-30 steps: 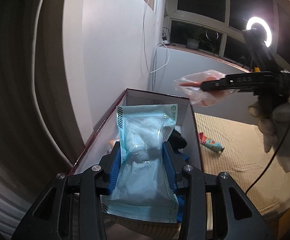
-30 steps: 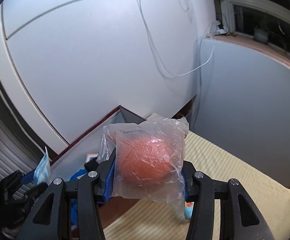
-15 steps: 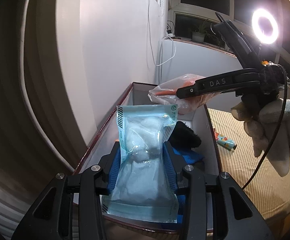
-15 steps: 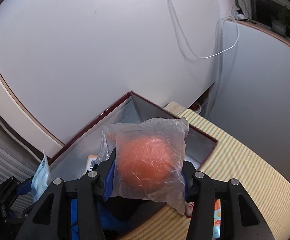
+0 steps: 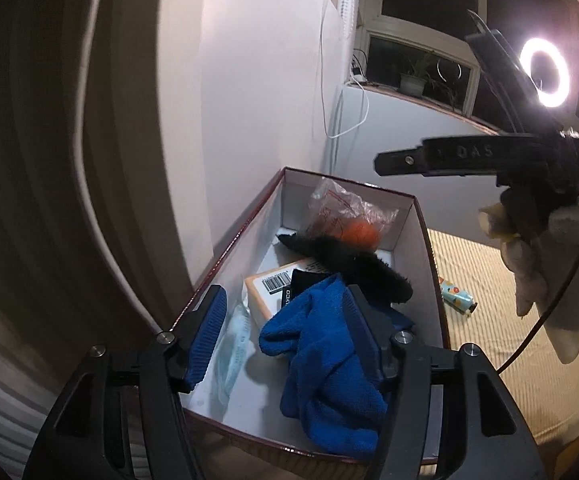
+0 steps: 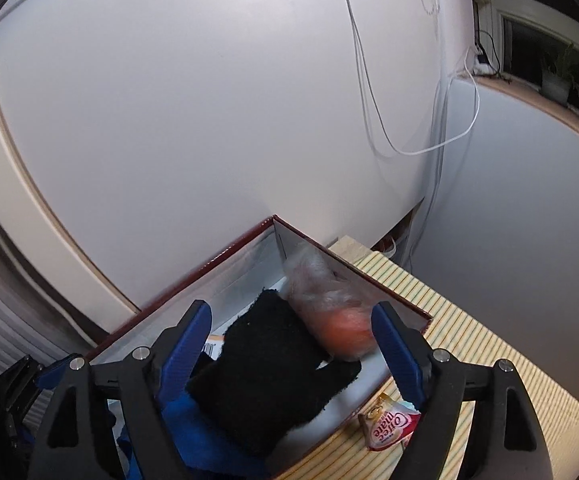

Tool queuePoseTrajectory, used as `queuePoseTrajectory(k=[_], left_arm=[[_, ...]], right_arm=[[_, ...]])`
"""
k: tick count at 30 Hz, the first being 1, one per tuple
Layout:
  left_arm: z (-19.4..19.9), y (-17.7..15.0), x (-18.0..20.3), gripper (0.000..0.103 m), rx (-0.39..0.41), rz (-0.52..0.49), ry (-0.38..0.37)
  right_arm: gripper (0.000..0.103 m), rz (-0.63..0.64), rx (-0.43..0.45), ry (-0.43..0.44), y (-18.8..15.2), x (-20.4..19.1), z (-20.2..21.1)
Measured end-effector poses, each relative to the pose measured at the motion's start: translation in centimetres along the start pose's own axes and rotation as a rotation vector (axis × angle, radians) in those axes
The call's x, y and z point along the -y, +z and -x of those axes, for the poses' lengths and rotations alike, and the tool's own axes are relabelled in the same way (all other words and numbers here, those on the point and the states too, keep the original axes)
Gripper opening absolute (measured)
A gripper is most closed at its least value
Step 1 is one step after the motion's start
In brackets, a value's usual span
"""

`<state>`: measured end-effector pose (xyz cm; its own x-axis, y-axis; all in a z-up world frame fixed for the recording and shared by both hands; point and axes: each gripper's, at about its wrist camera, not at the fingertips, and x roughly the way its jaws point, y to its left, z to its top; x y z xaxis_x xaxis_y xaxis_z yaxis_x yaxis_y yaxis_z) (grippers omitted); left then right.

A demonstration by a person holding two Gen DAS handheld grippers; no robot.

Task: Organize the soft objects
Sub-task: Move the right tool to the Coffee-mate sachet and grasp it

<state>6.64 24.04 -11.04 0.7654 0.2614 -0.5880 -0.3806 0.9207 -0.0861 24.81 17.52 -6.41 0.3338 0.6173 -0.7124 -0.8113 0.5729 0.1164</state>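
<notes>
Bagged ball [image 5: 359, 232] at the box's [image 5: 421, 236] far end, cloth [image 5: 321, 356] nearest, mask pack [image 5: 231, 354] leftmost.

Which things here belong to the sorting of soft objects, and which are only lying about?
Belong to the job:
box
bagged orange ball
black fuzzy cloth
blue cloth
pale blue packet
left gripper, open
right gripper, open

Lying about:
ring light
potted plant
white cable
creamer sachet
patterned small item

open right gripper [image 6: 291, 344], bagged orange ball [image 6: 337, 320] in box [image 6: 225, 256]
</notes>
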Motion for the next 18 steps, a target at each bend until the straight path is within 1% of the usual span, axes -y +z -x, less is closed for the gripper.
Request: queuePoseTrajectory(k=[5, 9, 15, 18], left_arm=[[1.5, -0.1, -0.2, 0.060, 0.027, 0.017, -0.016], [2.7, -0.4, 0.3, 0.060, 0.042, 0.026, -0.037], [4.2, -1.1, 1.6, 0.060, 0.060, 0.028, -0.086], [5.0, -1.7, 2.3, 0.060, 0.062, 0.042, -0.123]], right_arm=[[0.080, 0.001, 0.000, -0.004, -0.5, 0.9, 1.4], [0.080, -0.014, 0.003, -0.022, -2.0, 2.4, 3.4], [0.080, -0.088, 0.006, -0.036, -4.9, 6.2, 6.3], [0.080, -0.130, 0.007, -0.036, -6.3, 8.6, 7.8]])
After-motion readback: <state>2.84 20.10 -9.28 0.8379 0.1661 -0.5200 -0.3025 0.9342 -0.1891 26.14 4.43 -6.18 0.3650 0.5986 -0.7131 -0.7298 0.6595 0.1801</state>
